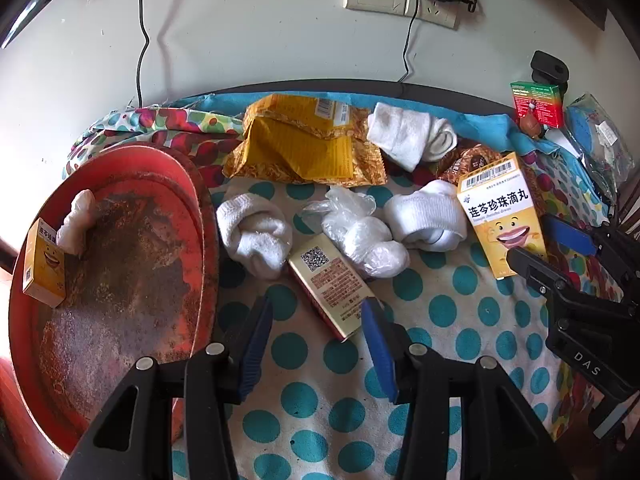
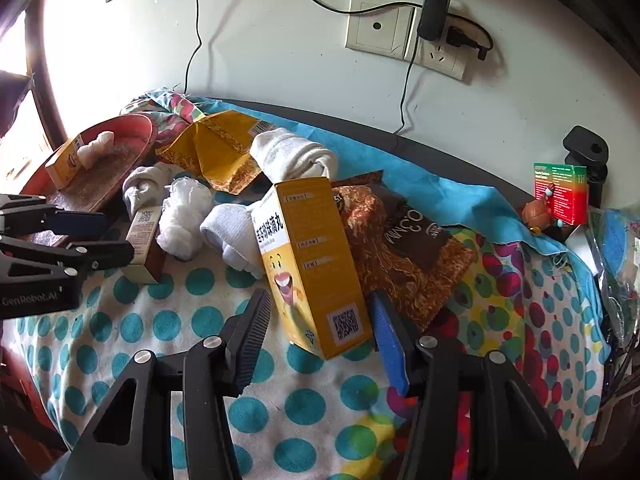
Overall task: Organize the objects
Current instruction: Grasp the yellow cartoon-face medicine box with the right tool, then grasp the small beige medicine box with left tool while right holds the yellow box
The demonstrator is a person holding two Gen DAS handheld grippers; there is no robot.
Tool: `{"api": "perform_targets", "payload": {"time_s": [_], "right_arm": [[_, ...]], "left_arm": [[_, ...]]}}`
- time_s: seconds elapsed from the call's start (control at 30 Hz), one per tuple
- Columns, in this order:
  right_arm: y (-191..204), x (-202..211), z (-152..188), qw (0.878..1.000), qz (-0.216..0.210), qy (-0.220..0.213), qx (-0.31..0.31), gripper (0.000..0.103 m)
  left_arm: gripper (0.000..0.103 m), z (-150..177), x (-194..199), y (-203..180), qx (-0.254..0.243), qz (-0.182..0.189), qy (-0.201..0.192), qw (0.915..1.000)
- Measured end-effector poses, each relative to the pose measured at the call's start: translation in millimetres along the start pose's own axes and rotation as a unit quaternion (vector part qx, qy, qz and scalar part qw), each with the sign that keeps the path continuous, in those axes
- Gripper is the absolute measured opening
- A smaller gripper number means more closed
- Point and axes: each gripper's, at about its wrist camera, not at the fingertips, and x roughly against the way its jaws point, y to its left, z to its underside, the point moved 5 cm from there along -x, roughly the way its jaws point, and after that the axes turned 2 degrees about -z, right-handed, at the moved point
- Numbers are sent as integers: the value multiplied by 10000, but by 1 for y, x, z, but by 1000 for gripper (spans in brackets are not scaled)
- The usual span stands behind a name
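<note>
Right tool (image 2: 320,336) (spread apart) straddles the upright yellow cardboard box (image 2: 308,264); left tool (image 1: 316,336) (likewise apart) flanks the gold box (image 1: 332,288).

Counting, across both wrist views:

Three yellow smiley-face boxes: one in the red basin (image 1: 30,258), one lying flat (image 1: 334,294), one upright (image 2: 310,264).

Four rolled white socks on the cloth (image 1: 256,232) (image 1: 426,220) (image 1: 408,136), plus one in the basin (image 1: 76,220).

One plastic-wrapped white bundle (image 1: 362,236).

Two foil packets: one yellow (image 1: 304,140), one brown (image 2: 404,248).

One green-and-red box (image 2: 560,192).

One red basin (image 1: 200,200).
</note>
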Motion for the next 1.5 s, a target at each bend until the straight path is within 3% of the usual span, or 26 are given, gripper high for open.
{"api": "perform_targets", "payload": {"time_s": [0.1, 0.17, 0.23, 0.5, 0.7, 0.97, 1.2, 1.3, 1.5], "right_arm": [[8, -2, 1, 10000, -72, -40, 50, 44], [14, -4, 3, 9998, -209, -36, 41, 33], [17, -5, 4, 9999, -59, -76, 40, 32], [21, 1, 9, 9990, -324, -101, -300, 31], [21, 3, 15, 9981, -389, -138, -459, 31], [17, 3, 19, 9966, -509, -148, -626, 31], [26, 3, 17, 9965, -537, -188, -611, 31], [29, 3, 17, 9965, -519, -203, -622, 30], [33, 5, 15, 9964, -508, -157, -653, 29]], "left_arm": [[47, 1, -3, 0, 10, 16, -18, 10000], [47, 1, -4, 1, 38, 30, -32, 10000], [48, 0, -5, 2, 82, 68, -45, 9999], [48, 1, -4, 4, 325, 59, 36, 9994], [48, 6, -11, -2, 805, 766, 330, 9933], [48, 8, -21, -4, 995, 611, 329, 9926], [47, 6, -17, 1, 872, 626, 11, 9942], [38, 4, -12, 3, 845, 715, -97, 9938], [34, 4, -8, 4, 708, 661, -127, 9952]]}}
